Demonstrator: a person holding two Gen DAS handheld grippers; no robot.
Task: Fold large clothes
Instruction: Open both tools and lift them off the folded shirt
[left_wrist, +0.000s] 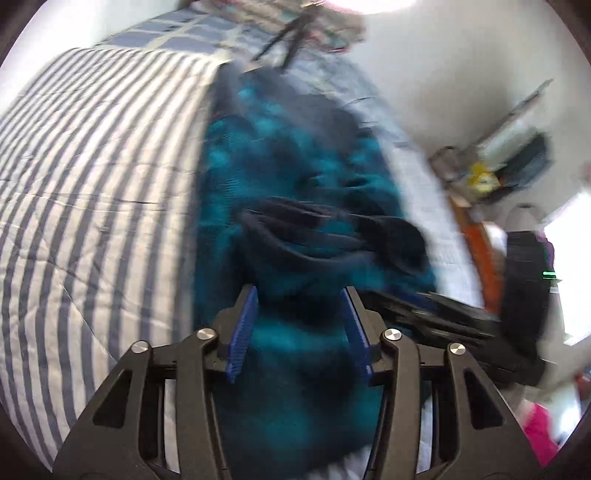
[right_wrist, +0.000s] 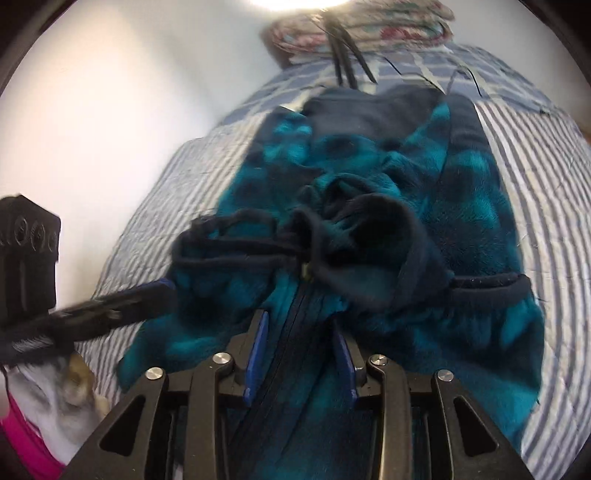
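The left claw (left_wrist: 301, 325) is hanging over the near end of the teal fleece garment (left_wrist: 295, 184), its blue pads (left_wrist: 243, 332) spread with fleece showing between them but, as far as the blur allows, not being pinched. The right claw (right_wrist: 301, 350) is doing much the same, jaws parted and straddling the dark zipper (right_wrist: 291, 325) that runs up the front; whether a pad is brushing the cloth, I cannot tell. Both are pointing down at the near edge, likely lining up on either side of the centre so a fold can go evenly. In the right view, the left claw is reaching in from the side toward the navy trim (right_wrist: 229, 247). The garment is lying lengthwise on the striped bedcover (left_wrist: 92, 184), its hood or collar bunched in the middle, so it probably needs flattening first. Beyond it, a folded floral blanket (right_wrist: 369, 26) is sitting at the head of the bed.
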